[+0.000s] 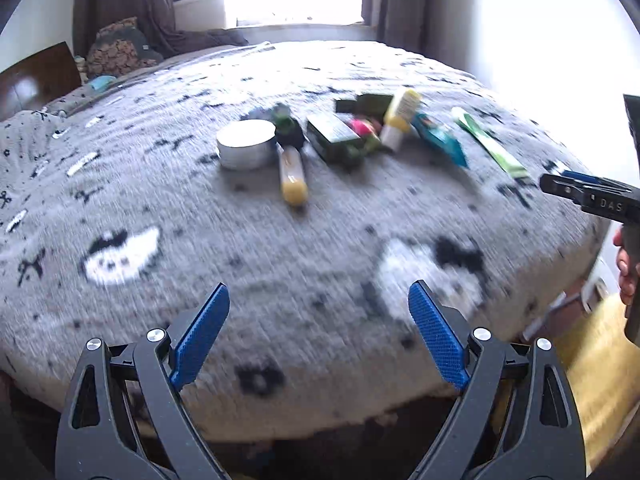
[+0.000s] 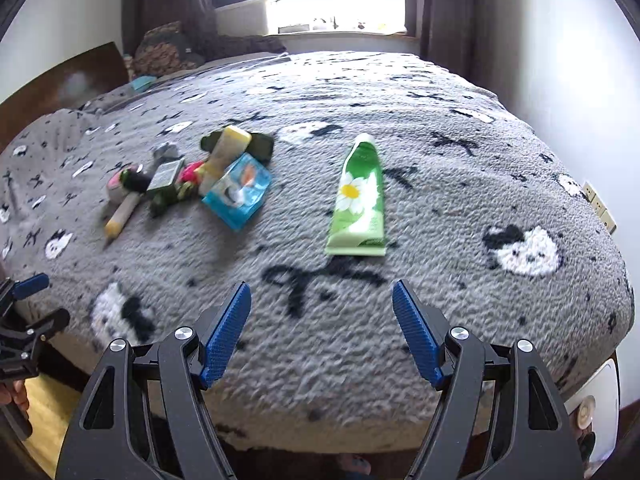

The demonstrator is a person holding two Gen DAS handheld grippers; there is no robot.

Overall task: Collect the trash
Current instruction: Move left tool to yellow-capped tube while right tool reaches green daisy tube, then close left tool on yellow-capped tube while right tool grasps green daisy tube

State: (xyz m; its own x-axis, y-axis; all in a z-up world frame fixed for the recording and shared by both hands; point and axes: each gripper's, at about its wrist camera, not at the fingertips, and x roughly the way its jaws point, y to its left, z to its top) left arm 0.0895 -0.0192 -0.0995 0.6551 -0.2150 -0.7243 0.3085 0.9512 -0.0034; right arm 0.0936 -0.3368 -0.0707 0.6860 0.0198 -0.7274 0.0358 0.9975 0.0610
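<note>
Progress: nothing collected yet | left gripper (image 1: pixel 319 306) and right gripper (image 2: pixel 321 304) both spread apart, empty | trash: green tube (image 2: pixel 359 196), blue packet (image 2: pixel 239 190), the rest untouched on the blanket (image 2: pixel 460 208)

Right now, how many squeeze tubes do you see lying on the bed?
2 clear: a green daisy tube lying alone at right, and a yellow-and-white tube on the pile. Others may hide in the pile.

A grey blanket (image 2: pixel 440 208) is covering the bed; ahead of the right tongs a green tube (image 2: pixel 358 200) is lying, with a blue packet (image 2: pixel 238 192) and clutter left of it.
</note>
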